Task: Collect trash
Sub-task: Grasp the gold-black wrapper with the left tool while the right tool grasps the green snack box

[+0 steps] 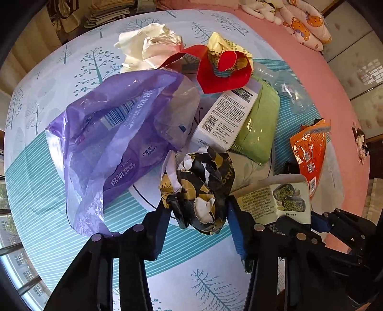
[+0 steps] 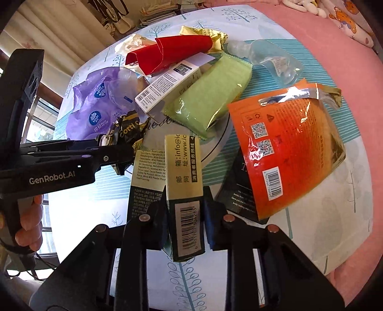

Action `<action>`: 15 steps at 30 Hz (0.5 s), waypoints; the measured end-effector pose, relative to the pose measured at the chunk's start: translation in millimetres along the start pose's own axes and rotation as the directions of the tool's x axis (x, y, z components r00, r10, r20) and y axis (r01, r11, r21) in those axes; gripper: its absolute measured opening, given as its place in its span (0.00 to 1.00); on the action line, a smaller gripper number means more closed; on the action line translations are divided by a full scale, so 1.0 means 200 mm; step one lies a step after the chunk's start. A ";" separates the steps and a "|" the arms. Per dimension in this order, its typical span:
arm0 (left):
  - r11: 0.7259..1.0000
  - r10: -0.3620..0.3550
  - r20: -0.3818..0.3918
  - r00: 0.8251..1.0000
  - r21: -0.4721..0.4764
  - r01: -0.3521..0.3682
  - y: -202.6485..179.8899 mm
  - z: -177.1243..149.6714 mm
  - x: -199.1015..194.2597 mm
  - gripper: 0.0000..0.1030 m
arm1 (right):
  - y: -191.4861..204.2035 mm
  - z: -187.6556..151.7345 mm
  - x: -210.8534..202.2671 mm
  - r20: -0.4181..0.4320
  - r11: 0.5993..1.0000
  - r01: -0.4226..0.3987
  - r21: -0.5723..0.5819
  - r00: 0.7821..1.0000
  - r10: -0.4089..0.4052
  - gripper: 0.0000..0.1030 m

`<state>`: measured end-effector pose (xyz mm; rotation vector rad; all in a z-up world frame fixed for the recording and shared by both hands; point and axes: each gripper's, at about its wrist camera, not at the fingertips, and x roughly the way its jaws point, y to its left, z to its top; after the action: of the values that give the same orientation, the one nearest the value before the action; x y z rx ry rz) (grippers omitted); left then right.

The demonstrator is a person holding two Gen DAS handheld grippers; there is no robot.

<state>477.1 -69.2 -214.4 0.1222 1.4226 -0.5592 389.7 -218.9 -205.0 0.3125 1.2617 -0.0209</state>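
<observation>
Left claw [image 1: 199,210] clamped on crumpled black-and-gold wrapper [image 1: 201,189], lower centre of frame. Right claw [image 2: 184,210] clamped on cream-and-green carton [image 2: 185,191], lower centre. Remaining trash heaped above on tree-print surface [image 1: 205,282]: purple bag [image 1: 115,134], orange pouch [image 2: 292,153].

- Home, prob. bedroom: pink bedsheet [image 1: 308,79], soft toys [image 1: 296,21] at its far edge.
- Curtain [image 2: 59,31], window [image 2: 45,124], stacked papers [image 1: 107,12] behind.

Matte-black left tongs [image 2: 119,153] stamped "GenRobot.AI" in white; right tongs [image 2: 184,208] carry round metal rivets and blue-edged pads.
</observation>
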 end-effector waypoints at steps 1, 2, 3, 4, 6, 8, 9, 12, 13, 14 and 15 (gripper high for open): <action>1.000 0.000 0.002 1.000 0.001 0.000 -0.01 -0.01 -0.01 0.41 | 0.00 -0.01 -0.01 0.003 1.000 -0.001 0.000 1.000 0.001 0.21; 1.000 -0.001 0.005 1.000 -0.002 0.001 -0.01 -0.02 -0.02 0.40 | 0.01 -0.01 -0.03 0.005 1.000 -0.001 -0.001 1.000 0.001 0.20; 1.000 -0.003 0.012 1.000 -0.005 0.003 -0.02 -0.03 -0.04 0.40 | 0.01 -0.02 -0.05 0.009 1.000 0.000 -0.004 1.000 0.000 0.20; 1.000 -0.005 0.020 1.000 -0.006 0.006 -0.03 -0.05 -0.06 0.40 | 0.02 -0.02 -0.07 0.013 1.000 0.003 -0.008 1.000 -0.003 0.20; 1.000 -0.005 0.042 0.999 -0.002 0.005 -0.06 -0.08 -0.11 0.40 | 0.03 -0.04 -0.11 0.023 1.000 0.001 -0.013 1.000 0.000 0.20; 1.000 0.000 0.065 0.998 0.000 0.000 -0.09 -0.12 -0.16 0.40 | 0.03 -0.05 -0.15 0.033 1.000 -0.004 -0.018 0.999 0.005 0.20; 1.000 -0.001 0.076 0.997 -0.001 0.001 -0.10 -0.14 -0.19 0.40 | 0.01 -0.08 -0.19 0.039 1.000 -0.006 -0.023 0.999 0.007 0.20; 1.000 0.002 0.111 0.994 -0.011 -0.001 -0.14 -0.21 -0.28 0.40 | -0.01 -0.12 -0.27 0.057 0.999 -0.011 -0.049 0.998 0.014 0.20; 1.000 0.005 0.124 0.992 -0.015 -0.003 -0.15 -0.23 -0.32 0.40 | 0.00 -0.13 -0.29 0.063 0.998 -0.014 -0.057 0.998 0.018 0.20; 1.000 0.008 0.138 0.990 -0.019 -0.005 -0.16 -0.26 -0.35 0.40 | -0.01 -0.14 -0.32 0.068 0.998 -0.019 -0.065 0.997 0.024 0.20; 1.000 0.011 0.151 0.988 -0.024 -0.008 -0.19 -0.29 -0.38 0.40 | -0.01 -0.16 -0.35 0.076 0.997 -0.024 -0.077 0.997 0.030 0.20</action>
<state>405.0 -55.2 -141.5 0.0664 1.2795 -0.5327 338.0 -224.3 -148.0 0.2603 1.1785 0.0377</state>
